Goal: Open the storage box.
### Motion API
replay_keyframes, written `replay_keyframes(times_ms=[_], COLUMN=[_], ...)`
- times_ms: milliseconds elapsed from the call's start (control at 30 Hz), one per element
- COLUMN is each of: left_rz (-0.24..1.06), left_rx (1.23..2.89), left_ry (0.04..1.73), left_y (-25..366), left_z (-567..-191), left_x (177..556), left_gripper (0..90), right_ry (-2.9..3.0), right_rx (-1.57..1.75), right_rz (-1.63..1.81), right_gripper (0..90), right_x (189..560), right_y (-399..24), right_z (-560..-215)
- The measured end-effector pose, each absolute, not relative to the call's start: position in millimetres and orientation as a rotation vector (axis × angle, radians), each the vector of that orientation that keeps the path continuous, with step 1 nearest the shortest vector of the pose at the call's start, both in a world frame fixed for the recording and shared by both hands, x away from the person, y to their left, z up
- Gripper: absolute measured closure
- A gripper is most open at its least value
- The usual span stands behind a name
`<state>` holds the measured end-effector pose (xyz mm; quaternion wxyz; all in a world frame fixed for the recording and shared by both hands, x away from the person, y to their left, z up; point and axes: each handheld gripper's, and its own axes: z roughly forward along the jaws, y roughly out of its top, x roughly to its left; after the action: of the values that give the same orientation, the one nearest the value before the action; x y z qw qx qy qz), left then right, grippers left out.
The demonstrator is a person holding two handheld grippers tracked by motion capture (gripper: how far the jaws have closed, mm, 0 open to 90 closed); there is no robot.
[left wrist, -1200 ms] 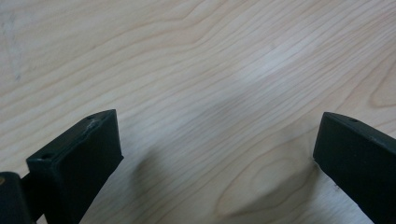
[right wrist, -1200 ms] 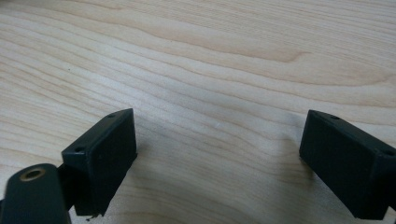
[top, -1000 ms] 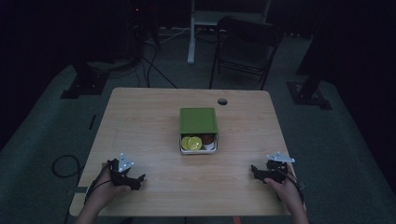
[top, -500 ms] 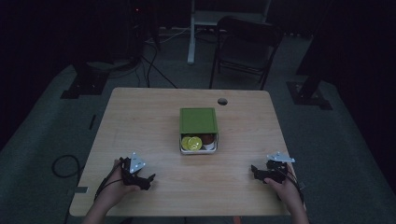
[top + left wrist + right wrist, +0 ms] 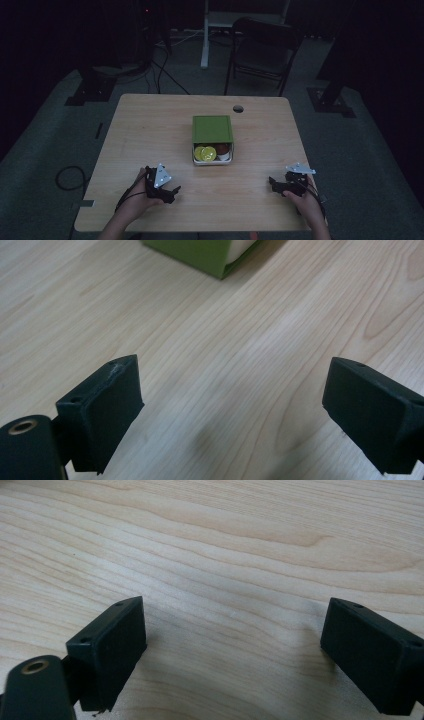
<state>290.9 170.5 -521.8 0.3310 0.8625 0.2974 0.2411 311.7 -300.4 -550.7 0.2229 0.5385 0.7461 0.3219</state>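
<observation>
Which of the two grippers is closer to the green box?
The left gripper. It sits nearer the green box, whose corner shows ahead of its open jaws; the right gripper faces bare table.

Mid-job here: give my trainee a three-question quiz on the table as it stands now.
1. True or false: the green lid fully covers the white box.
2. Which tongs are nearer the box: A) left tongs B) right tongs?
3. What is gripped between the left tongs' pads?

Key:
1. False: the lid sits slid back, and the near end shows yellow round pieces and something reddish-brown.
2. A.
3. Nothing: they stand open over bare table, though they have just been closing a little.
</observation>
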Motion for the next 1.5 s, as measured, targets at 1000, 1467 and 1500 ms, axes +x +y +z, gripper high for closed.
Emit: replay_keyframes(times_ms=[1000, 1467, 1500], left_rz=[0.645, 0.682, 0.681], left_rx=[2.242, 2.203, 2.202], left_ry=[0.430, 0.321, 0.307], left_y=[96.8, 66.5, 62.0], left_z=[-509.6, -508.6, -507.7], left_x=[292.4, 296.5, 297.8], left_gripper=[14.7, 21.4, 22.5], right_ry=[2.061, 2.061, 2.060], right_rx=[1.486, 1.485, 1.486], right_rz=[0.889, 0.889, 0.890], right_gripper=[10.6, 10.6, 10.6], right_x=[311.7, 311.7, 311.7], right_y=[-300.4, -300.5, -300.5], right_z=[-550.8, -550.8, -550.8])
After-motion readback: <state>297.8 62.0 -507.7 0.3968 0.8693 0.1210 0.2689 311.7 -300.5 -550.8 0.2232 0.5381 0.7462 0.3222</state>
